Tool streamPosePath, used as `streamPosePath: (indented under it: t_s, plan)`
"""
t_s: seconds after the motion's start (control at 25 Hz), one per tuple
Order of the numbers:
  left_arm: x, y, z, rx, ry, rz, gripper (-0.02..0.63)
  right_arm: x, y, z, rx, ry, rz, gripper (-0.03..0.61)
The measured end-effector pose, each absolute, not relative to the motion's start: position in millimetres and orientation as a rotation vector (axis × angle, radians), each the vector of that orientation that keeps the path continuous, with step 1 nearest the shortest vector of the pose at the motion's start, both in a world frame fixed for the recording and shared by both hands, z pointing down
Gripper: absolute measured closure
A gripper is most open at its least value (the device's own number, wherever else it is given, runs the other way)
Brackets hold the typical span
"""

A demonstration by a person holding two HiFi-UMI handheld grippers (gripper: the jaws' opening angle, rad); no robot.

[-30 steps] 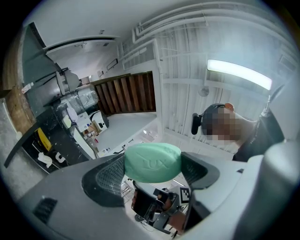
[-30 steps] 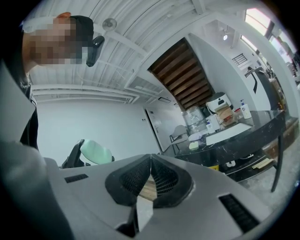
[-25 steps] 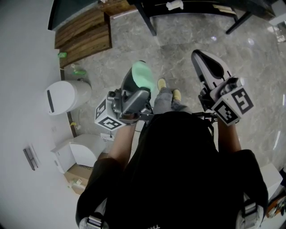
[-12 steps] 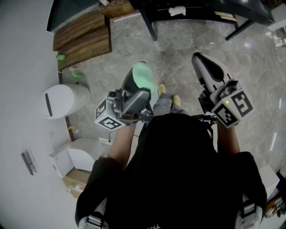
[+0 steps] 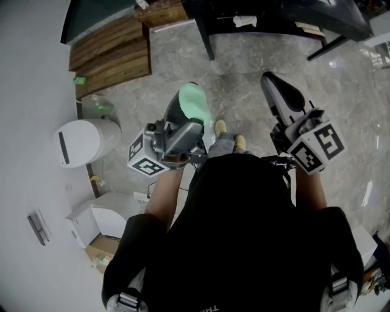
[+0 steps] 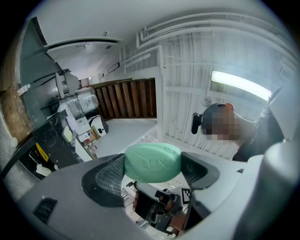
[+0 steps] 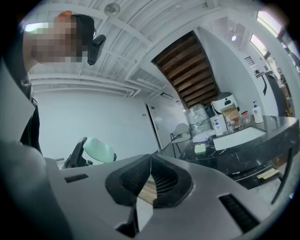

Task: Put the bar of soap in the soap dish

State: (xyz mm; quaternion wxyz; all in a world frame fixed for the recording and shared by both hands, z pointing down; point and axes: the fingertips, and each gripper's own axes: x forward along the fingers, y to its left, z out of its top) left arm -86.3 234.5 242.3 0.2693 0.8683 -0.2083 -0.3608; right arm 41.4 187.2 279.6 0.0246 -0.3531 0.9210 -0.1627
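Black table [image 5: 281, 10] cut by top edge, shoes [image 5: 220, 128] half hidden

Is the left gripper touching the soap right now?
Touching. The left gripper view shows the soap clamped between the fingers of the left gripper, one pressed against each end.

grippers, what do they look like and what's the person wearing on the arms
The left gripper and right gripper have grey bodies with a long, tapering claw, dark on the inside and lined with black mesh-textured pads. Each carries a white cube printed with black square markers. The person wears a black short-sleeved top.
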Motion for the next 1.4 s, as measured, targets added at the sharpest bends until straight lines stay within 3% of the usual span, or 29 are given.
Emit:
streamPosePath:
  t_s: [0.72, 1.4]
  plan:
    - [-129.0, 190.5, 246.2, 2.318, -0.518, -1.009, 0.241, -2.1, 144.2, 287.0, -1.125, 2.882, -0.5, 0.558]
    - [-113.4, 174.8, 234.1, 2.311, -0.512, -1.021, 0.241, 18.2, 127.6, 278.9, -1.141, 2.855, -0.503, 0.56]
